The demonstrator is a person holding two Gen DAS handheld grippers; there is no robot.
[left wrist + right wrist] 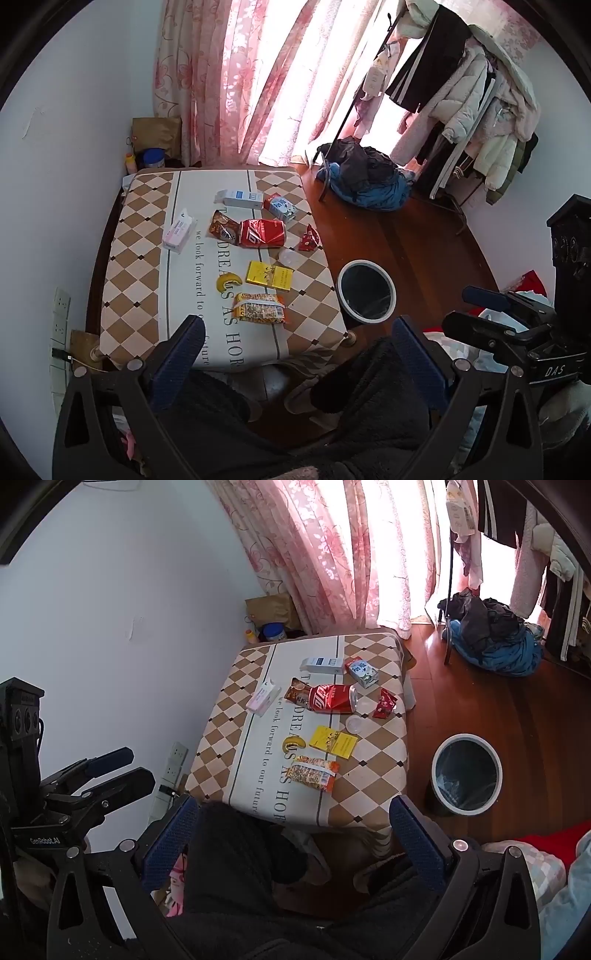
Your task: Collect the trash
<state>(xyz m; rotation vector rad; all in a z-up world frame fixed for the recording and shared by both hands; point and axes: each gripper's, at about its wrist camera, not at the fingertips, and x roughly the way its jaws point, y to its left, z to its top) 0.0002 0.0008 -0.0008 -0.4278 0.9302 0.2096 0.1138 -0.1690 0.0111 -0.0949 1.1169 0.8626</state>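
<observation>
Left gripper (295, 350) and right gripper (291, 827): jaws wide, empty, held above the person's dark-clad knees. Beyond, the table (140, 258) carries the trash: snack packet (259, 313), yellow box (269, 276), crushed red can (261, 232), cartons. Bin (365, 291) stands on the floor beside the table.

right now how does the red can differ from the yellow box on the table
The red can is a dented cylinder lying on its side; the yellow box is flat, rectangular and looks undamaged. The can lies further from the hand-held grippers, touching a brown wrapper; the box lies nearer, beside a banana peel. Both rest on the checked table, not yet in the bin.
</observation>
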